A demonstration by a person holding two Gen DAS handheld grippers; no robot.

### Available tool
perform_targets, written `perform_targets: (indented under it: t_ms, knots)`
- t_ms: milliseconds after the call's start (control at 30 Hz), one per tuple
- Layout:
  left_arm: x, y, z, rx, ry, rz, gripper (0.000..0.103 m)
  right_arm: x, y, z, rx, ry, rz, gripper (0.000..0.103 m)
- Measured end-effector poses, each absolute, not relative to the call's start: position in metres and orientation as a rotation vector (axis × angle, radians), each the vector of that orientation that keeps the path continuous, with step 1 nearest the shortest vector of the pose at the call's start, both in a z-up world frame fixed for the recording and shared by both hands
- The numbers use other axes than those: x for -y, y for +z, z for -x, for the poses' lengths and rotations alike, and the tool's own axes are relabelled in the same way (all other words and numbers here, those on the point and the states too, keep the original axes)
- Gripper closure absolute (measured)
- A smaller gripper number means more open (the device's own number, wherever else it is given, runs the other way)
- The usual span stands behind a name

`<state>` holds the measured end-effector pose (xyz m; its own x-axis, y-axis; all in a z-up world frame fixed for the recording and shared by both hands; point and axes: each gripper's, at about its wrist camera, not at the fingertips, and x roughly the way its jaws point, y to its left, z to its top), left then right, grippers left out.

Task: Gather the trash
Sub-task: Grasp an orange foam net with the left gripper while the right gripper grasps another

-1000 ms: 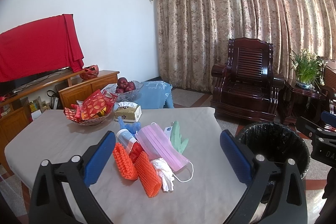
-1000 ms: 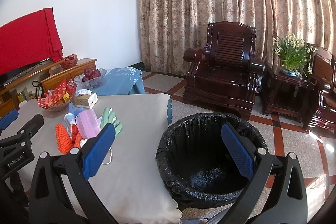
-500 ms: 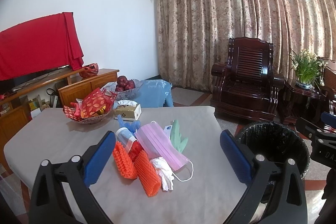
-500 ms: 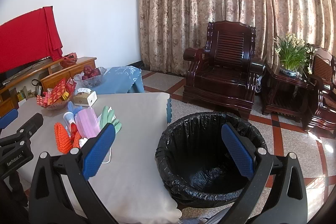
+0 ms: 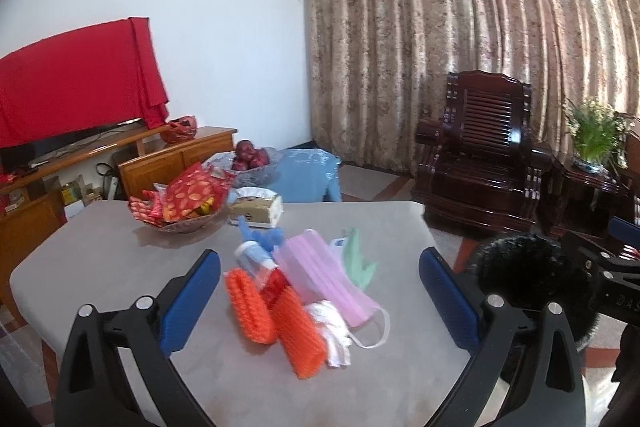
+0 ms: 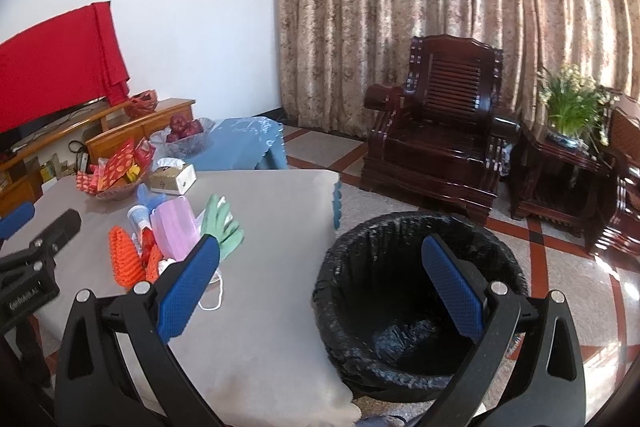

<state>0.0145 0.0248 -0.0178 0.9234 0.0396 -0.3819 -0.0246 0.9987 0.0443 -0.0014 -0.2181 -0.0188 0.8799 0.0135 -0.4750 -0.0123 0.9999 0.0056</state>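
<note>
L gripper (image 5: pixel 320 297) wide open, empty, hovering over trash pile on table (image 5: pixel 100 275): 2 orange foam nets (image 5: pixel 276 311), pink mask (image 5: pixel 324 277), white wad (image 5: pixel 332 327), green glove (image 5: pixel 356 259), blue glove (image 5: pixel 260 237), small bottle (image 5: pixel 252 259). Black-lined bin (image 5: pixel 520 271) off table's right edge.

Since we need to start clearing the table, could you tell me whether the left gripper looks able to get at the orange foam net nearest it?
Probably yes. The left gripper is open and empty, and the orange foam net lies on top of the pile between its fingers' line, nothing covering it. The white tissue touches its side and might come along.
</note>
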Motion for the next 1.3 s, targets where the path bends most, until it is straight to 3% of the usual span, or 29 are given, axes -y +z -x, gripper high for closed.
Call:
perform_targets:
  t_ms: [400, 633, 967, 1067, 1133, 1200, 1300]
  knots:
    - [-0.121, -0.063, -0.051, -0.51, 0.182, -0.041, 0.006, 0.148, -0.065, -0.064, -0.551, 0.169, 0.059, 0.005]
    - [-0.136, -0.093, -0.068, -0.558, 0.185, -0.043, 0.007, 0.117, -0.103, -0.104, -0.608, 0.21, 0.033, 0.005]
    - [-0.121, -0.135, -0.116, -0.665, 0.132, -0.015, 0.019, 0.11, -0.134, -0.129, -0.695, 0.183, 0.049, 0.028]
    - [-0.117, -0.15, -0.129, -0.699, 0.129, -0.029, 0.032, 0.109, -0.133, -0.128, -0.701, 0.195, 0.049, 0.033]
    - [-0.119, -0.159, -0.135, -0.736, 0.107, -0.005, 0.059, 0.107, -0.133, -0.127, -0.701, 0.21, 0.058, 0.038]
    - [-0.125, -0.163, -0.136, -0.755, 0.072, 0.05, 0.076, 0.1, -0.132, -0.125, -0.7, 0.235, 0.072, 0.044]
    - [-0.131, -0.158, -0.129, -0.736, 0.075, 0.06, 0.078, 0.088, -0.132, -0.121, -0.696, 0.279, 0.078, 0.047]
